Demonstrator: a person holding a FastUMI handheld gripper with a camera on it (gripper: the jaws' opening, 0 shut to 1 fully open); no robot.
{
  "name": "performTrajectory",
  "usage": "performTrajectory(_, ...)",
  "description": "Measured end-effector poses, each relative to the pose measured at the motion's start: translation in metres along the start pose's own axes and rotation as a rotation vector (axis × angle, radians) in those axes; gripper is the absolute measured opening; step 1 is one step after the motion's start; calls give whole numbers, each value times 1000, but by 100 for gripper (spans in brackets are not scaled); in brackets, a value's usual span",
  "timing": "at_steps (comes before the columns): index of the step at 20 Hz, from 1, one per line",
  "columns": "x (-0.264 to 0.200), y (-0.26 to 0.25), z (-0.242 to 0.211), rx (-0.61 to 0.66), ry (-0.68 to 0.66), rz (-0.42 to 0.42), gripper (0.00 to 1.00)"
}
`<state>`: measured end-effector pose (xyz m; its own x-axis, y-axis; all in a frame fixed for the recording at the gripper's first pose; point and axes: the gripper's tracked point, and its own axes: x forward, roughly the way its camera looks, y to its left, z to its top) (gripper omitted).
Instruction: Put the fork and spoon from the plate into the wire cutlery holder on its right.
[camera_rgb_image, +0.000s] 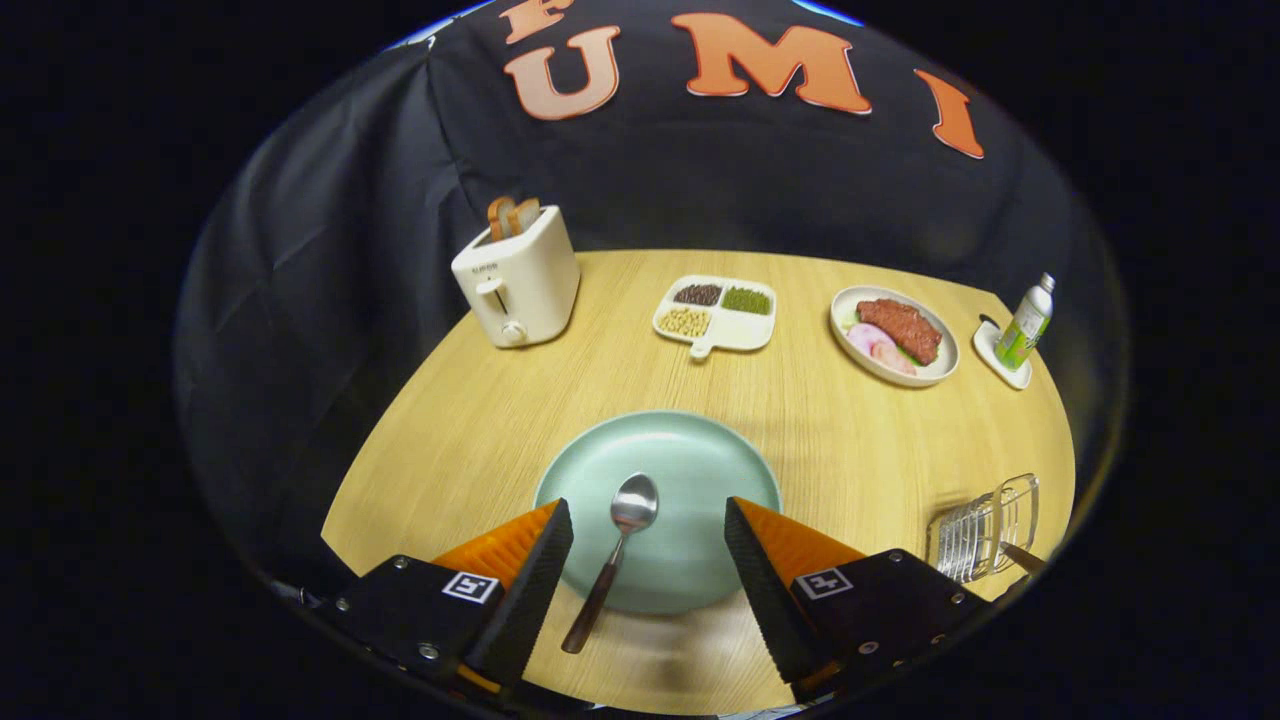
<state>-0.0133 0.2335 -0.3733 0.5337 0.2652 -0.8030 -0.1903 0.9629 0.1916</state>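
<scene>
- Pale wood grain covers the round worktop, and the green plate near its front edge serves as the landmark here.
- Far left of the plate and well behind it, a cream toaster stands with two slices of bread sticking out of its top.
- On the plate lies the spoon, bowl up toward the plate's middle, its dark handle running back over the near rim onto the wood.
- The tool hangs over the plate's near side with its fingers spread wide, one to each side of the spoon; it grips nothing, and the spoon sits in the gap, nearer the left finger.
- Straight behind the plate is a white divided tray holding beans and grains in three sections.
- Behind the plate and to its right, a white oval dish carries meat and pink slices.
- Right of the plate, near the worktop's edge, stands the wire cutlery holder; a dark handle pokes from it, though whether this is the fork I cannot tell.
- Far right and back, a green-labelled bottle stands on a white coaster.
</scene>
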Motion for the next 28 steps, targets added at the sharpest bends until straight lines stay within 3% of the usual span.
performTrajectory(7,39,23,-56,22,329,41,89)
performTrajectory(11,53,28,-77,37,460,26,76)
performTrajectory(14,59,24,-92,29,533,-16,55)
performTrajectory(17,61,17,-90,12,545,-45,34)
performTrajectory(18,62,15,-89,21,548,-44,21)
performTrajectory(20,63,14,-89,16,551,-18,8)
performTrajectory(24,50,8,-79,9,498,18,4)
performTrajectory(28,21,-12,-58,83,428,29,4)
